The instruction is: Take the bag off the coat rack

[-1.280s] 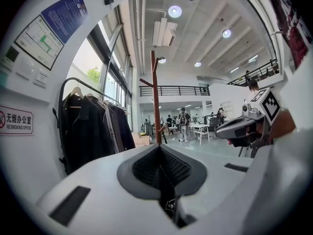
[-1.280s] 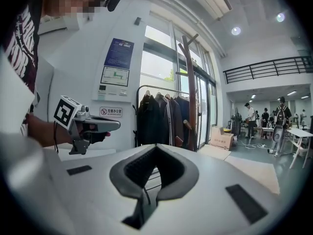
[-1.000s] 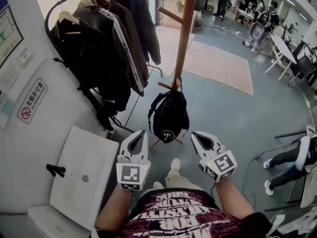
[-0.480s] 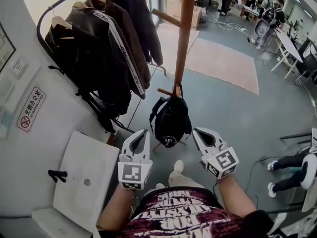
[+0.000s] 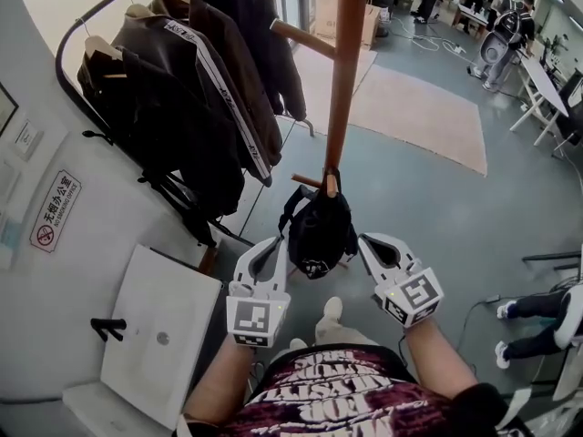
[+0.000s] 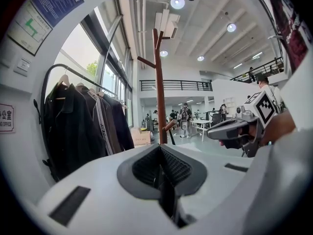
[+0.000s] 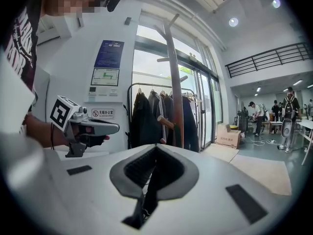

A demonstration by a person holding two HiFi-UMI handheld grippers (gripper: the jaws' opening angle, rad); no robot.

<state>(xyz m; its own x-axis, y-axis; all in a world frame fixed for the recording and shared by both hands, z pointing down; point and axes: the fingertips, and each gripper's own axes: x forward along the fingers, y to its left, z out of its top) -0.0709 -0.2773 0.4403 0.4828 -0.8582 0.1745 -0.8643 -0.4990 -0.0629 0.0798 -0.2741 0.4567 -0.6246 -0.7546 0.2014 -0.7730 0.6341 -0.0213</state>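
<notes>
A black backpack [image 5: 319, 230] hangs by its top loop from a low peg of the brown wooden coat rack [image 5: 344, 71]. The rack's pole rises ahead in the left gripper view [image 6: 159, 87] and the right gripper view [image 7: 175, 87]. My left gripper [image 5: 267, 251] is shut and empty, just left of the bag's lower part. On the bag's lower right, my right gripper [image 5: 371, 246] is shut too, nothing held. Neither touches the bag. Each gripper view shows the other gripper [image 6: 234, 129] [image 7: 88, 128] beside it.
A rail of dark jackets [image 5: 182, 89] hangs along the curved white wall at left. Below it stands a white cabinet [image 5: 159, 326]. A beige rug [image 5: 419, 116] lies on the grey floor beyond the rack. People and desks [image 5: 510, 35] are far back right; legs [image 5: 537, 321] show at right.
The view has closed in on the rack and bag. Both grippers have moved up and forward beside the backpack, still shut.
</notes>
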